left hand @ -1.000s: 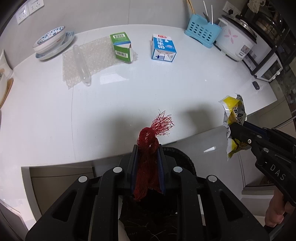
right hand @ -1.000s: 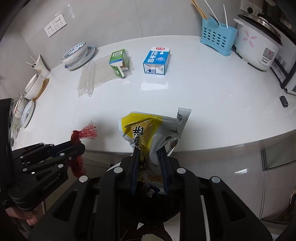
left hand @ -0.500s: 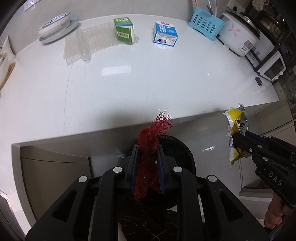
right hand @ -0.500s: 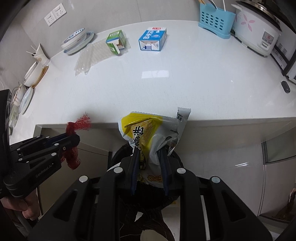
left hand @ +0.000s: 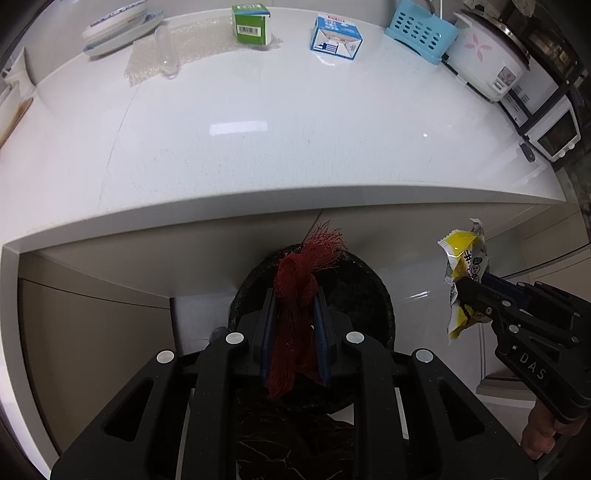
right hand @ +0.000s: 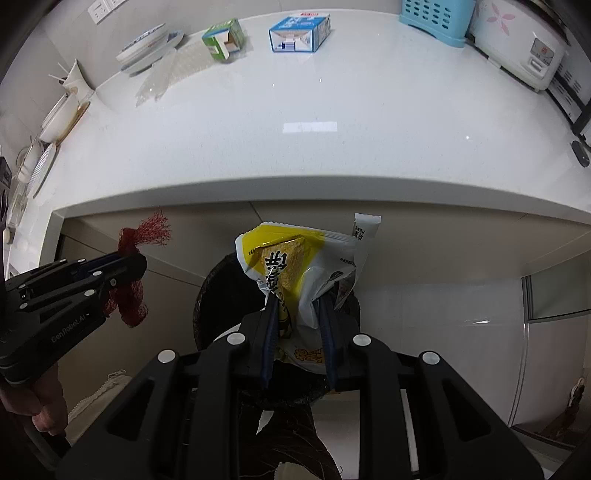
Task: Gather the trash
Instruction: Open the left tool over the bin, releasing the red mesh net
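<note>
Left tongs [left hand: 293,314] pinch a red mesh net [left hand: 295,291] above the black bin [left hand: 369,291] under the desk's [left hand: 258,147] front edge; right tongs [right hand: 297,317] grip a yellow snack wrapper [right hand: 291,266] over the same bin. Both loads look ready to drop: next, spread the fingers over the opening.

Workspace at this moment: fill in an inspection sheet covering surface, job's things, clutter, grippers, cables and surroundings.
Surface: white counter, glossy, middle bare.
Job's things: red net and yellow wrapper held above the black bin below the counter edge; green carton, blue carton and bubble wrap lie at the counter's back.
Clutter: stacked plates, blue basket, rice cooker.
Grippers: left gripper shut on the net; right gripper shut on the wrapper.
Cables: nothing seen.
Surroundings: wall sockets, cabinet fronts under the counter.
</note>
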{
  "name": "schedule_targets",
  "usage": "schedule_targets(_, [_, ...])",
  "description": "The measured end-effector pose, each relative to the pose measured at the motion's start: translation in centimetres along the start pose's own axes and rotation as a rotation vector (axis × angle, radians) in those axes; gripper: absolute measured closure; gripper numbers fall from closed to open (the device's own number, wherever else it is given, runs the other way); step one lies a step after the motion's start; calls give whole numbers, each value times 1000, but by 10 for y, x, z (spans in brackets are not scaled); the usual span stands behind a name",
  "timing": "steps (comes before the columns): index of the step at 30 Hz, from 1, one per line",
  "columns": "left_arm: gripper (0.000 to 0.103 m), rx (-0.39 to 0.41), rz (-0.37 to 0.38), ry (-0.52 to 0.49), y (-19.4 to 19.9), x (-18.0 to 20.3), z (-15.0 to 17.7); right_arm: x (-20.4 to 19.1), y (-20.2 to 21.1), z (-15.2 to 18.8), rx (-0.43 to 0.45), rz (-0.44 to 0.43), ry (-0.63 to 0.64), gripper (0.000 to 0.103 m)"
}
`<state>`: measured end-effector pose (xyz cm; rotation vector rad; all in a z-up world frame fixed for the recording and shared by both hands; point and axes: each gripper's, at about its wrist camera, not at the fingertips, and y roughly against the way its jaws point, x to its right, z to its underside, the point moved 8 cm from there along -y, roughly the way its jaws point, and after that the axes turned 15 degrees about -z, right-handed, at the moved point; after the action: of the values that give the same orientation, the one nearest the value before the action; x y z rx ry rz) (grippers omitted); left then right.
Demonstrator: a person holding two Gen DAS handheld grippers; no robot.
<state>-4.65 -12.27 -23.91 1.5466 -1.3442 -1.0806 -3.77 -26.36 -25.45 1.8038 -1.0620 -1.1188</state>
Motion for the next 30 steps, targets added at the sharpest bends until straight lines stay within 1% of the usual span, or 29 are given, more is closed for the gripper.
schedule_targets(6, [85,-1,-4,5,-14,5,7,7,-16,10,-29,0,6,83])
schedule_targets(13, [85,13,-18,-12,-32,15,12,18,-29,19,-37,-5,-15,83])
schedule_targets(17, [85,10,-12,-24,-44,23,15,25,-34,22,-35,1,-22,83])
schedule_targets(19, [85,11,-11,-31,-48,26,17,28,-37,24,-34,-5,-32,83])
schedule_targets(25, [85,8,-6,-44,-66,36,21,39,-51,27,-40,17,-77,83])
schedule_targets(30, [85,-9,-1,-72,-80,45,29,45,-58,33,-51,24,-112,83])
